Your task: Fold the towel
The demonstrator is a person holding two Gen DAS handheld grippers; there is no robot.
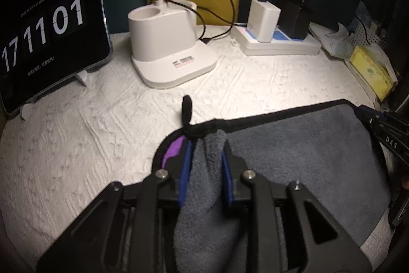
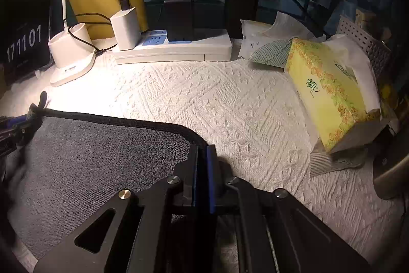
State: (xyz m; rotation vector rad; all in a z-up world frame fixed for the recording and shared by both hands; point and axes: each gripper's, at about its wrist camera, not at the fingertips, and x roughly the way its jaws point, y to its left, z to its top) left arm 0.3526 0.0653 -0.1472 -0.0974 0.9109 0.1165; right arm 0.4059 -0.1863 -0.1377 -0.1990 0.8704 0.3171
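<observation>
A grey towel (image 1: 306, 152) with black edging lies on the white textured table cover. My left gripper (image 1: 205, 142) is shut on the towel's left corner, with a bunch of grey cloth between its blue pads and a black hanging loop (image 1: 186, 109) sticking up past the tips. My right gripper (image 2: 202, 147) is shut on the towel's right corner (image 2: 189, 134). The towel (image 2: 102, 157) stretches flat between the two grippers. The left gripper (image 2: 15, 124) shows at the left edge of the right wrist view; the right gripper (image 1: 383, 129) shows at the right edge of the left wrist view.
A tablet showing a clock (image 1: 48, 42) stands at the back left. A white lamp base (image 1: 171, 47) and a power strip with chargers (image 1: 278, 40) sit at the back. A yellow tissue box (image 2: 329, 91) and tissue packs (image 2: 263, 47) lie at the right.
</observation>
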